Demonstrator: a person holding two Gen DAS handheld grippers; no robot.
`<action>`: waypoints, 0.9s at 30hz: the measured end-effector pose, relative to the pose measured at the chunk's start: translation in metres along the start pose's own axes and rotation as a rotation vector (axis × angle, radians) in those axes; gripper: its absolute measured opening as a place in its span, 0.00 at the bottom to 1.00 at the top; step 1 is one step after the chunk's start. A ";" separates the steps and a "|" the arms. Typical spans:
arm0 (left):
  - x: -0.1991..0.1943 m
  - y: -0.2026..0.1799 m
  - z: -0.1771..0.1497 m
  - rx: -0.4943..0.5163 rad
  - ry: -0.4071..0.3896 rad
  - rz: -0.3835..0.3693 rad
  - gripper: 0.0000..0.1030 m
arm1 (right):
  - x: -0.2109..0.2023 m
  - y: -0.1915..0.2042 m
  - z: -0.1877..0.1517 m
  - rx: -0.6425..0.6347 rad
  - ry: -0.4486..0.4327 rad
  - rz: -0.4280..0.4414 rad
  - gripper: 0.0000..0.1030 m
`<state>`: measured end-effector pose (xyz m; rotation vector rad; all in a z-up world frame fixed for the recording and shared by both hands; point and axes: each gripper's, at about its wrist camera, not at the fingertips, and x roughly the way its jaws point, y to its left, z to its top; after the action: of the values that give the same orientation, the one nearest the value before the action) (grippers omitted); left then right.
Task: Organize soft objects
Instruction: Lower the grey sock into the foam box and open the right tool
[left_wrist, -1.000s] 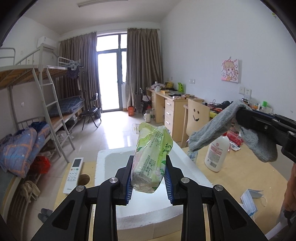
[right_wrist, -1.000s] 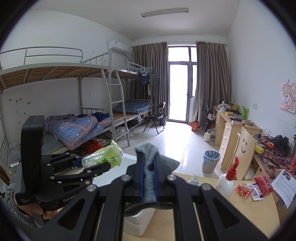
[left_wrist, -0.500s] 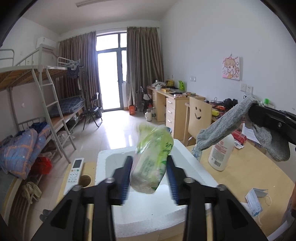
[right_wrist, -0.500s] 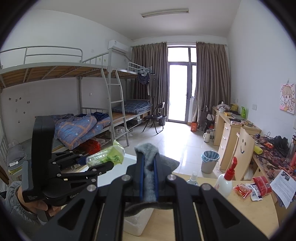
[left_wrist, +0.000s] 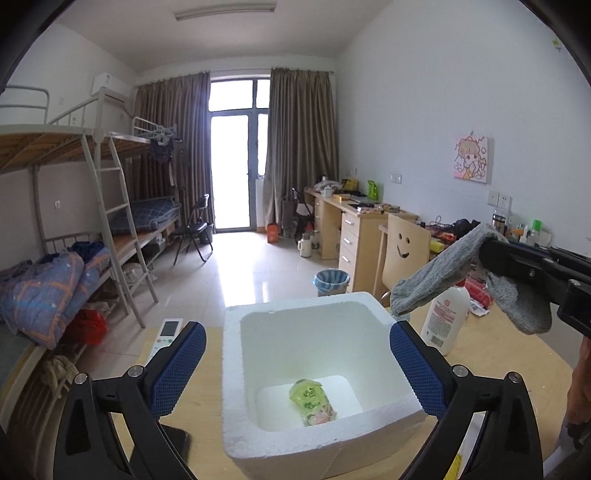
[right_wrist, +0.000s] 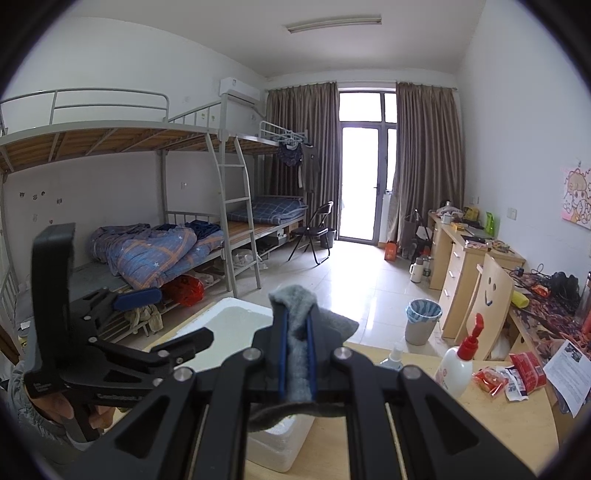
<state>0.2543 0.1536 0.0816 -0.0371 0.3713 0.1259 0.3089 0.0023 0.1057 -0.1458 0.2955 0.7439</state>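
The left gripper (left_wrist: 297, 360), jaws spread wide, hangs over the white foam box (left_wrist: 236, 369) where a green tissue pack (left_wrist: 312, 402) lies, while the right gripper (right_wrist: 297, 360) pinches a grey sock (left_wrist: 436, 275) beside it, seemingly next for the box

Green tissue pack (left_wrist: 312, 402) flat on foam box (left_wrist: 295, 448) floor; grey sock (right_wrist: 297, 354) clamped, drooping.

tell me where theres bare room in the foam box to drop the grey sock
The foam box floor is mostly bare. The green tissue pack lies near the front wall, middle; free patches lie behind it toward the far wall and on either side of it. Around the box it is tighter: the lotion bottle stands right, the remote left. The grey sock hangs from the right gripper.
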 end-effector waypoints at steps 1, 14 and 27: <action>-0.003 0.002 0.000 -0.003 -0.005 0.002 0.97 | 0.000 0.000 -0.001 0.000 0.000 0.002 0.12; -0.028 0.031 -0.008 -0.025 -0.027 0.077 0.98 | 0.021 0.023 -0.003 -0.015 0.015 0.068 0.12; -0.038 0.055 -0.017 -0.075 -0.021 0.142 0.98 | 0.054 0.042 -0.003 -0.018 0.058 0.127 0.12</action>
<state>0.2062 0.2029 0.0790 -0.0829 0.3476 0.2808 0.3171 0.0667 0.0844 -0.1674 0.3559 0.8692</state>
